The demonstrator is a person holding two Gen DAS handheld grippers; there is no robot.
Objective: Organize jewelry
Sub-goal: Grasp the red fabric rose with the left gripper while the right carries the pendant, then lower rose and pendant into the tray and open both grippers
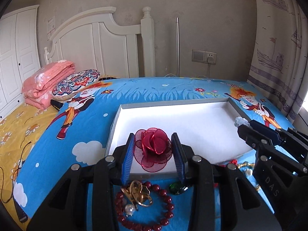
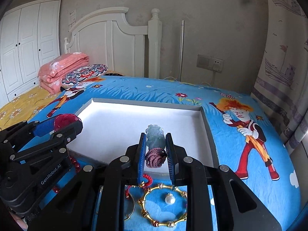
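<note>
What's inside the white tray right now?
The tray looks bare where visible. The rose and jade pendant, gripped in the tongs, hang over its near part, hiding that strip.

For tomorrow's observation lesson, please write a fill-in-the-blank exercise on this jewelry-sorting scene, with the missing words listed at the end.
1. The left gripper holds a dark red fabric ____ over the white tray.
2. The right gripper holds a pale green pendant on a coiled ____ cord.
3. The gold bangle lies on the blue bedsheet with a single ____ inside its ring.
4. The red bead bracelet lies ____ the tray.

Missing words: flower; purple; pearl; outside
</note>
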